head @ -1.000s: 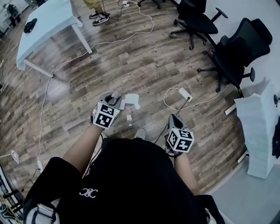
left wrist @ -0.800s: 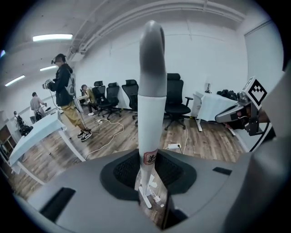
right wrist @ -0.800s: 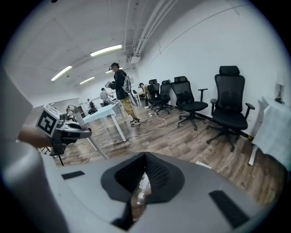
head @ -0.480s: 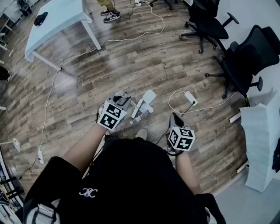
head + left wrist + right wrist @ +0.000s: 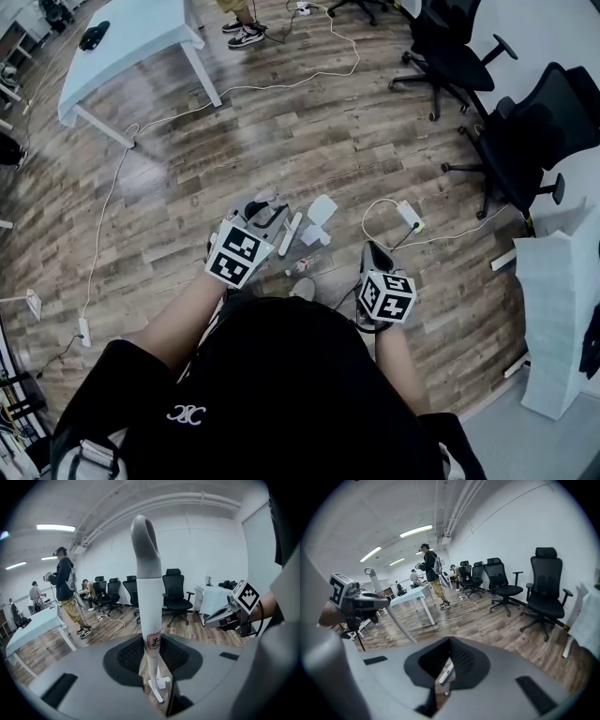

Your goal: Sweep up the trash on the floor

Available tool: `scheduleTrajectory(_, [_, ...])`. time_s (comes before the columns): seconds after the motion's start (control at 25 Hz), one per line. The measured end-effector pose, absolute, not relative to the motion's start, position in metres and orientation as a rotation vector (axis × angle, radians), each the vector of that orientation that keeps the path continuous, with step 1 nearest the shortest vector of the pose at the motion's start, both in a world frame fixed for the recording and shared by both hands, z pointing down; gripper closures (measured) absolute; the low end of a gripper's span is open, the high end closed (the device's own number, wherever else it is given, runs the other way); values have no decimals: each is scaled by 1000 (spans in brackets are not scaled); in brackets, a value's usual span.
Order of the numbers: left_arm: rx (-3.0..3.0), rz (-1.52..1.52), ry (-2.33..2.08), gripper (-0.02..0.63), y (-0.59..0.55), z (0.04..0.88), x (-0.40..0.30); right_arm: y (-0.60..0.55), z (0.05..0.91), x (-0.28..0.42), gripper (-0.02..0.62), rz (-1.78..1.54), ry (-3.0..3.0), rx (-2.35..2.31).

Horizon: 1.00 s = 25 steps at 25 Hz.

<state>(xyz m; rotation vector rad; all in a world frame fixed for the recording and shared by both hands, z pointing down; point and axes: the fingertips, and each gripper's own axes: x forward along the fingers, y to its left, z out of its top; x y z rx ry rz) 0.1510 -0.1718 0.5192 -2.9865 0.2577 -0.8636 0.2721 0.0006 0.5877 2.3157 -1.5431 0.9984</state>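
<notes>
So, big room with a wood-plank floor [image 5: 309,141]. There was a pale table [image 5: 122,37] off in one corner and black chairs [image 5: 525,141] lined up along the wall. By that same wall stood a tall white covered thing [image 5: 553,281], and I couldn't tell what it was or what was in it. Another person [image 5: 63,588] was standing past the table.

The one doing the sweeping stood mid-floor with both tools held low in front.

- **Left gripper** [image 5: 150,651]: its fingers were clamped on the broom [image 5: 145,597]. That had a white shaft with a grey tip sticking up above the jaws and a small red-edged label right at the grip. The lower end ran down to the floor just ahead of the person's feet.
- **Right gripper** [image 5: 447,660]: it hung off to the side near the broom but clear of it. The fingers were a narrow gap apart with nothing in them, just floor showing through.

A white cable [image 5: 281,80] snaked across the planks, and a power strip [image 5: 405,214] lay near the right gripper.

The trash sat right beside the broom's lower end. There were crumpled white paper bits [image 5: 322,208], and a smaller scrap [image 5: 302,266] closer to the feet was too tiny to make out.
</notes>
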Motion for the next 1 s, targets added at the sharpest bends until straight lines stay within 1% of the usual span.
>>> scheduleTrajectory(0.32, [-3008, -737, 296, 505, -178, 485, 139, -27, 570, 261, 581, 912, -1605, 2267])
scheduleTrajectory(0.64, [-3040, -616, 357, 505, -194, 447, 121, -71, 532, 241, 581, 778, -1692, 2263])
scheduleTrajectory(1.0, [-3089, -333, 327, 505, -194, 362, 131, -114, 439, 228, 581, 533, -1792, 2319])
